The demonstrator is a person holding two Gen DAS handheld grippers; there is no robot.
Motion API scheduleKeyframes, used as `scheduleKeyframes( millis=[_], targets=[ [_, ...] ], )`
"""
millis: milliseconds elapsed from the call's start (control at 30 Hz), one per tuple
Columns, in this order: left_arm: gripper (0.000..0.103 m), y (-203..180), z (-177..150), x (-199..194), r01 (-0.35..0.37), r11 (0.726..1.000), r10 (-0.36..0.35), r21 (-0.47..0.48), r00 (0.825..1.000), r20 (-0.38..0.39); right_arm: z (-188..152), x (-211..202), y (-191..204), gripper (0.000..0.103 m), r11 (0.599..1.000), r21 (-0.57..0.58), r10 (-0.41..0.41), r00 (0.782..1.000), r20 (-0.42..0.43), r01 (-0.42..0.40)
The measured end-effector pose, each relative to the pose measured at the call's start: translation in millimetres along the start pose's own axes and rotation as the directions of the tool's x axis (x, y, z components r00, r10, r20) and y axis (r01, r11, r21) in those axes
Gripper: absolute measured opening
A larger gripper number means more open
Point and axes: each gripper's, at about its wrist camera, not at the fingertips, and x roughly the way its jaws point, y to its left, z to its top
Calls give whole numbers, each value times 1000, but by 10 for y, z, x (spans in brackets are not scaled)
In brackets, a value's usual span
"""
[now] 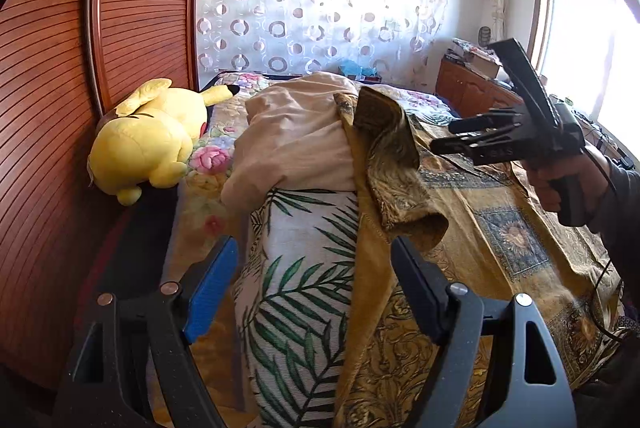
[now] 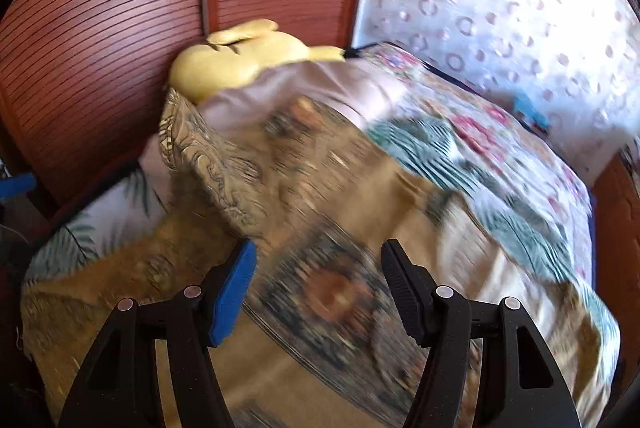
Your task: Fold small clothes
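Left gripper (image 1: 314, 284) — blue and black fingers spread wide, nothing between them — hovers above a white palm-leaf-print fabric (image 1: 304, 288) on the bed. Beside it lies the mustard-gold ornate-patterned garment (image 1: 480, 224), one rumpled fold lifted against a pale pink cloth (image 1: 296, 140). Right gripper (image 2: 318, 284) — fingers likewise apart, empty — points down at the same gold garment (image 2: 320, 228); this view is motion-blurred. A yellow plush toy (image 1: 148, 140) rests against the slatted wooden wardrobe (image 1: 140, 8).
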Motion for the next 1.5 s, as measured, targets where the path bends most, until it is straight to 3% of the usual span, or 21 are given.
scheduleKeyframes(
  millis=[100,267,433,500,533,567,700,833,900,933,967,1033,1300,1500],
  targets=[
    [79,-52,15,40,9,1000,-9,4,1000,-2,-12,-158,57,67,1000,17,17,999,31,-17],
    [79,-108,22,60,17,1000,-17,11,1000,-9,156,-331,349,67,992,-12,128,984,125,-127],
    [79,-109,11,64,17,1000,-17,13,1000,-17,347,-113,719,66,987,-83,143,983,114,-134],
    [79,-103,3,73,17,1000,-17,10,1000,-21,352,45,732,42,989,-104,116,990,77,-108],
    [79,-105,1,80,18,1000,-18,9,1000,-23,360,139,720,21,989,-110,104,993,50,-98],
    [79,-108,-3,89,18,1000,-17,8,999,-27,348,190,694,13,989,-107,101,994,37,-97],
    [79,-113,-39,121,20,1000,-20,8,999,-37,305,130,389,11,992,-39,118,992,52,-116],
    [79,-137,-48,121,29,1000,-28,9,999,-38,63,-192,75,11,996,50,68,995,77,-72],
    [79,-163,-38,134,30,999,-29,13,999,-39,-59,-305,-33,15,996,76,39,996,79,-45],
    [79,-180,-29,140,29,999,-29,18,999,-40,-128,-409,-65,31,997,79,13,996,89,-20],
    [79,-200,-14,148,29,999,-28,23,999,-39,-179,-456,-85,55,997,72,-4,995,102,-3],
    [79,-237,16,167,34,999,-33,28,999,-36,-295,-587,-140,72,996,83,-26,992,121,16],
    [79,-395,294,406,56,995,-53,84,998,-40,-731,-936,-433,72,987,153,-58,994,97,43],
    [79,-491,570,665,80,988,-75,131,996,-42,-1284,-1220,-711,72,975,182,-131,991,17,126]
  ],
)
